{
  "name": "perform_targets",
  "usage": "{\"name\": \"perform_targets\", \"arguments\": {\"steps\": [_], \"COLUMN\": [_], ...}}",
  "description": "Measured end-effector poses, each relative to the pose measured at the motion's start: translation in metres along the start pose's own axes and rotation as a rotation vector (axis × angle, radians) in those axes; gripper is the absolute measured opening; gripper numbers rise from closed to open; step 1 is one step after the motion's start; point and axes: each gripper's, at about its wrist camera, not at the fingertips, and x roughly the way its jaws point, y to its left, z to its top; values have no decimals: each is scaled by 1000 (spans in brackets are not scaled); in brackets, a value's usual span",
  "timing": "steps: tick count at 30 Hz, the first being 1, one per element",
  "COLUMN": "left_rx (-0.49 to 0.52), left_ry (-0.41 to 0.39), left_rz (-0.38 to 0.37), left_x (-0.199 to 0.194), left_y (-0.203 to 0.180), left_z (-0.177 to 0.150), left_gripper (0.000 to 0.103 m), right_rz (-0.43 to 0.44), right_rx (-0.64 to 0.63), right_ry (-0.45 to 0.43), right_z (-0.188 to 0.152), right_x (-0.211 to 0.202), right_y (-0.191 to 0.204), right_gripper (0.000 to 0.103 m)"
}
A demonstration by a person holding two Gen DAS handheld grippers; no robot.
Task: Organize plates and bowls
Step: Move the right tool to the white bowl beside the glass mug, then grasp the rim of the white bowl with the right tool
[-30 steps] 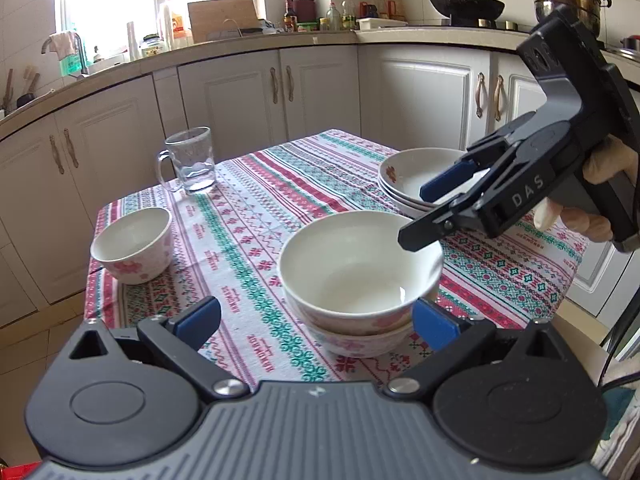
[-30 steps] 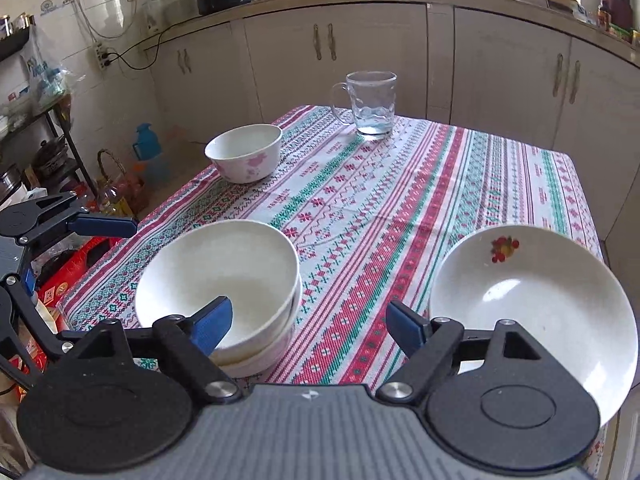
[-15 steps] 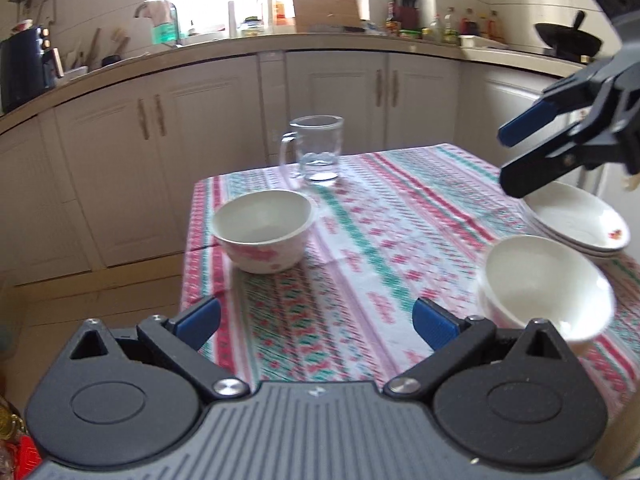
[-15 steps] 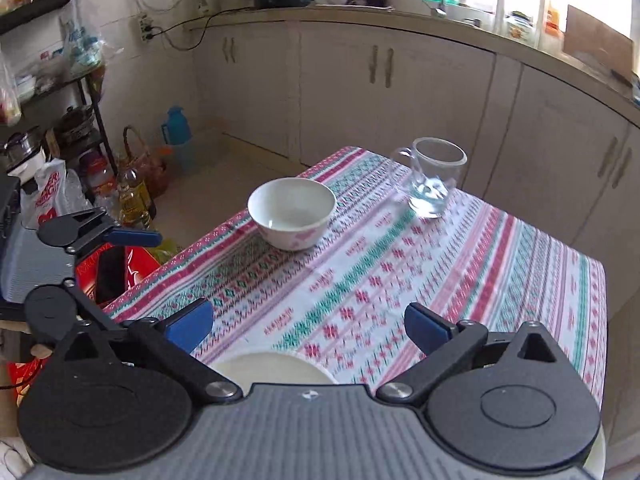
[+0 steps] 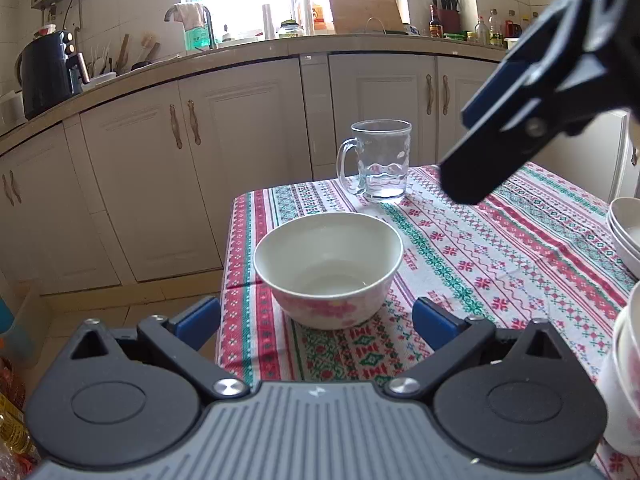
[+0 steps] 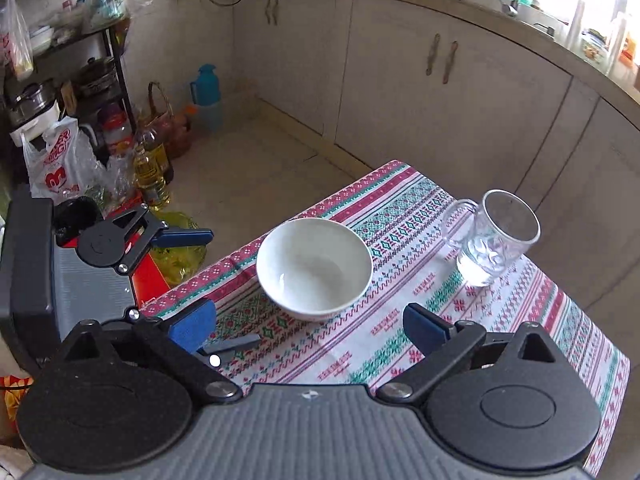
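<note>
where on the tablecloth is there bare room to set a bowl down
The widest bare stretch of the striped tablecloth lies right of the lone white floral bowl, in front of the clear glass mug, up to the stacked white dishes at the right edge. That right edge is crowded.

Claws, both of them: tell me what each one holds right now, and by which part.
Nothing is held. The left claw is open before the bowl without touching it; the right claw is open and empty above the table.

Both wrist views look down close over the table (image 5: 500, 248), sharing the bowl (image 5: 328, 268) and glass mug (image 5: 380, 166).
</note>
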Motion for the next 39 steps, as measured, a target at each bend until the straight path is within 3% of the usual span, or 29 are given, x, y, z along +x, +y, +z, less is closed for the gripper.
{"name": "perform_targets", "arguments": {"steps": [11, 20, 33, 39], "left_rx": [19, 18, -26, -42], "left_ry": [-11, -3, 11, 8], "left_rz": [-26, -49, -73, -83], "left_x": [30, 45, 51, 49], "left_y": [-3, -5, 3, 5], "left_z": [3, 5, 5, 5], "left_gripper": [100, 98, 92, 93], "right_rz": [54, 97, 132, 147], "right_rx": [0, 34, 51, 48], "right_ry": [95, 124, 139, 135], "right_z": [22, 27, 30, 31], "right_x": [67, 108, 129, 132], "right_y": [-33, -46, -50, -48], "right_gripper": [86, 77, 62, 61]}}
